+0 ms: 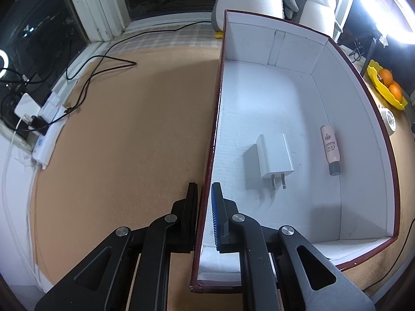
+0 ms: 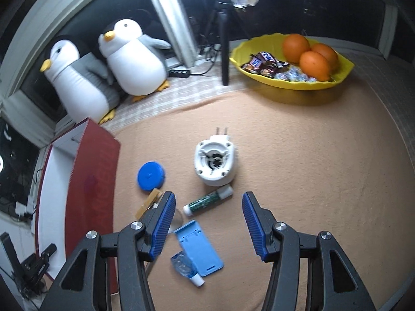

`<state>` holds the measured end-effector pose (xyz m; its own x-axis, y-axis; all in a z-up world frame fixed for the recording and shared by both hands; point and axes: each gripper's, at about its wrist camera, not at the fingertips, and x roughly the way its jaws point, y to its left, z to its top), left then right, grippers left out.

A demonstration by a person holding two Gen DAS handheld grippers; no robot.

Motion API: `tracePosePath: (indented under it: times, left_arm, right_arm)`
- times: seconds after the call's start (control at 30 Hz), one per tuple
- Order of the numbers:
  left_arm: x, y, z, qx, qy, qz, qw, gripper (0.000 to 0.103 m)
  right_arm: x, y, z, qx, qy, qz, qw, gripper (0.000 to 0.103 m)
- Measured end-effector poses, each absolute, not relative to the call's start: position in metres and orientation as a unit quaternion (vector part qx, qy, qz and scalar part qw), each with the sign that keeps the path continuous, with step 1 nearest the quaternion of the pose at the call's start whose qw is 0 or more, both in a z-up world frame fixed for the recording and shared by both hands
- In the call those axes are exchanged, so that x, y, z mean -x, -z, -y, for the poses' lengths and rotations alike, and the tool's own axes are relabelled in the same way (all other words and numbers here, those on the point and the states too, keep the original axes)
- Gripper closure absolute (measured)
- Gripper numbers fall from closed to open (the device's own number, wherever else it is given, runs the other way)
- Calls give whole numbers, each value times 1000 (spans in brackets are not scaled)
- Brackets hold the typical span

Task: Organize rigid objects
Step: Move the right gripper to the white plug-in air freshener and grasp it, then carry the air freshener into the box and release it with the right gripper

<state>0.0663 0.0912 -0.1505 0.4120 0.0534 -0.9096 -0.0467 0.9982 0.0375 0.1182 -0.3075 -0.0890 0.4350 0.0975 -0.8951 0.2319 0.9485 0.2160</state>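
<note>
My left gripper (image 1: 206, 194) is shut on the left wall of a red box with a white inside (image 1: 272, 98); one finger is outside, one inside. In the box lie a white charger plug (image 1: 276, 156) and a small pink tube (image 1: 330, 146). My right gripper (image 2: 208, 204) is open and empty above loose items on the tan cloth: a green-and-white stick (image 2: 206, 200), a white plug-in device (image 2: 215, 163), a blue round lid (image 2: 151, 175), a light blue flat holder (image 2: 198, 247) and a small clear-blue piece (image 2: 182, 265). The box (image 2: 90, 194) stands at the left.
A yellow bowl (image 2: 293, 83) with oranges and candy stands at the back right. Two plush penguins (image 2: 135, 59) sit at the back by the window. A tripod leg (image 2: 225, 59) stands near the bowl. A black cable (image 1: 98, 64) and a power strip (image 1: 46, 134) lie left of the box.
</note>
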Motion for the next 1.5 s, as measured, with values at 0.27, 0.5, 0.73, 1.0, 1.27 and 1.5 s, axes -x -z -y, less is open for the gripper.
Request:
tracePosePath:
  times: [0.27, 0.5, 0.73, 1.0, 1.27, 1.5]
  left_arm:
    - [-67, 151, -91, -9, -25, -543, 839, 94]
    - [-67, 151, -89, -13, -25, -544, 839, 94]
    - [-68, 151, -88, -20, -26, -544, 838, 94]
    - [-68, 151, -86, -25, -26, -546, 837, 94]
    - [-69, 151, -86, -22, -30, -545, 838, 94]
    - [-68, 151, -87, -16, -32, -543, 839, 94]
  right_arm:
    - [-142, 113, 338, -214, 65, -538, 813, 53]
    - [-162, 131, 343, -220, 68, -554, 800, 54]
    - [-173, 141, 339, -208, 67, -565, 796, 57]
    - [-184, 157, 333, -194, 66, -586, 784, 73]
    - [-184, 159, 332, -183, 68, -586, 787, 84]
    - [-171, 143, 333, -177, 69, -570, 799, 85]
